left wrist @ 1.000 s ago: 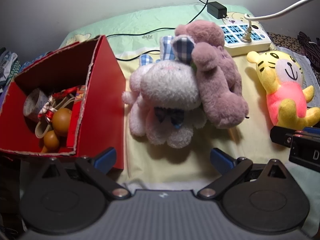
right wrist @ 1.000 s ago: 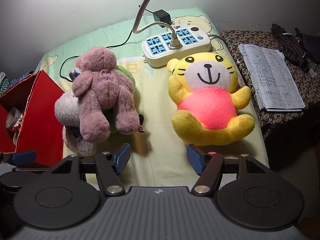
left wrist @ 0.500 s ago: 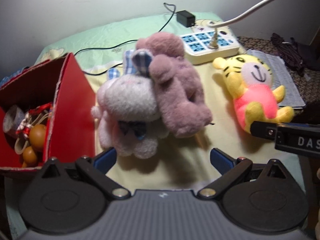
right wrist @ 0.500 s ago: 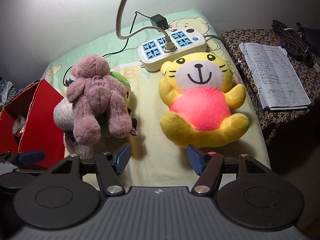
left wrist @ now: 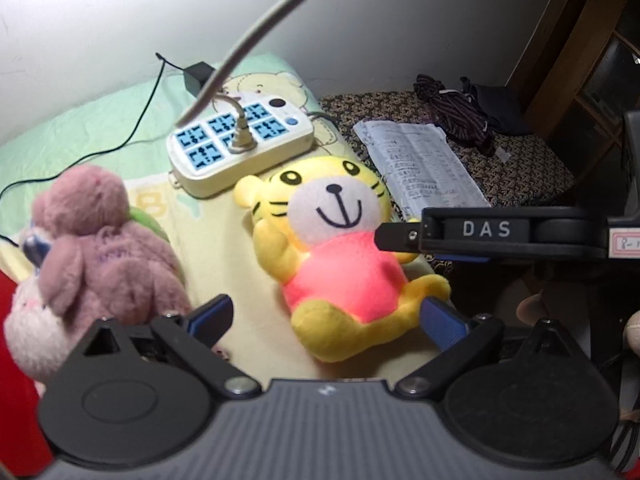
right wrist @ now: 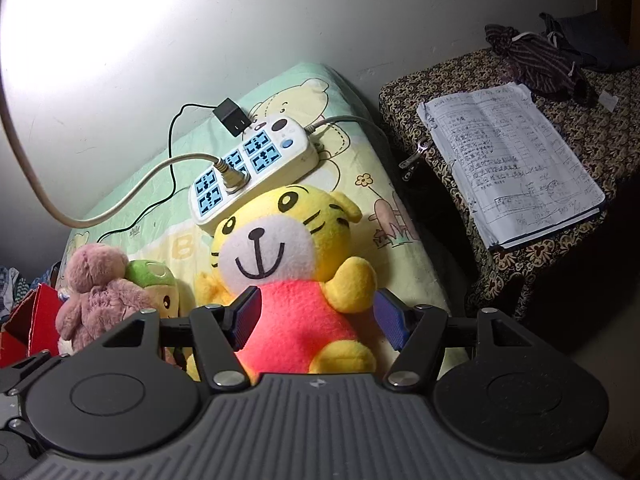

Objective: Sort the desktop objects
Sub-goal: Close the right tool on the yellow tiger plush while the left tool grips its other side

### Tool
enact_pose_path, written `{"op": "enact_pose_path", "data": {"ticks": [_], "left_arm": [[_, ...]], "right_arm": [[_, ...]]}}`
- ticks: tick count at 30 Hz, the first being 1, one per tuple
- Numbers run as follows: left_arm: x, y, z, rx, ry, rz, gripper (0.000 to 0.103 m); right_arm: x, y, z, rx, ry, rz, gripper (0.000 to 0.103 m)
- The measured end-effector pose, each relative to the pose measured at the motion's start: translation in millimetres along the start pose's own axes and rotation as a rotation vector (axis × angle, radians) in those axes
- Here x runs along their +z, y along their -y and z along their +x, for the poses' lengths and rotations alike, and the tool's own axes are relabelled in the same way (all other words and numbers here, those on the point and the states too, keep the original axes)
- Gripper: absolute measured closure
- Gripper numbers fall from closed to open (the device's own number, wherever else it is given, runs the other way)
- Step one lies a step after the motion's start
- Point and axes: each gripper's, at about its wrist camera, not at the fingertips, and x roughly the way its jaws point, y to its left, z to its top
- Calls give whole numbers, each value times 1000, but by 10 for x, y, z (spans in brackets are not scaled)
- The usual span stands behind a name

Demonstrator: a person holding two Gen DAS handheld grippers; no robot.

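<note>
A: What does the right wrist view give that the left doesn't?
B: The right gripper spread wide around the tiger — pink belly between the blue pads, neither pad clearly pressing it. Also a green toy's face behind the purple plush, and a corner of the red box.

A: And the left view?
B: The left gripper, also wide, holding nothing, low over the sheet by the tiger's feet. The other gripper's arm crosses in from the right above the tiger. A white plush shows under the purple one.

A: Counts?
B: Four soft toys, one power strip, one notebook on the side table — one box, at the far left edge
</note>
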Motion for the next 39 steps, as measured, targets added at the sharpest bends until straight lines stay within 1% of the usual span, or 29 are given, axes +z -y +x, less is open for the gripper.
{"op": "enact_pose_path", "data": {"ticks": [2,3,4,6,10,12,14,18,20,21,23,26,32,35,39], "left_arm": [[27,-28,168,4,-28,-23,3],[40,-63,256,-7,-47,-43,4],[47,-96,325,-13,-63,-61,5],[69,-159,450,-22,-91,-88,14],[94,-238,582,-72,-117,-128,15],[99,-224,621,-95,-122,-132,20],[104,-193,645,-107,-124,-123,21],[118,-170,679,-122,-126,-112,23],[115,-153,679,-128,-129,-103,25],[111,-132,674,-125,-130,-93,26],[100,-81,649,-119,-126,-68,26],[68,-13,591,-108,-118,-34,27],[-34,68,299,-125,-97,9,27],[-92,143,43,-136,-59,39,27],[-215,263,-306,-141,-5,92,27]], "right_arm": [[12,93,115,62,-27,45,37],[26,116,157,79,-28,49,36],[40,128,200,89,-27,45,34],[65,130,300,111,-34,28,33],[111,129,418,165,-40,11,29],[121,139,461,167,-42,14,30],[130,193,531,183,-59,44,30],[102,315,589,216,-69,104,30],[77,368,595,250,-81,144,35],[61,395,595,274,-89,171,39],[19,424,565,301,-98,208,46],[-35,414,468,315,-100,235,52],[-172,328,151,312,-66,219,56],[-248,290,-72,330,-39,219,57],[-352,171,-376,335,7,184,58]]}}
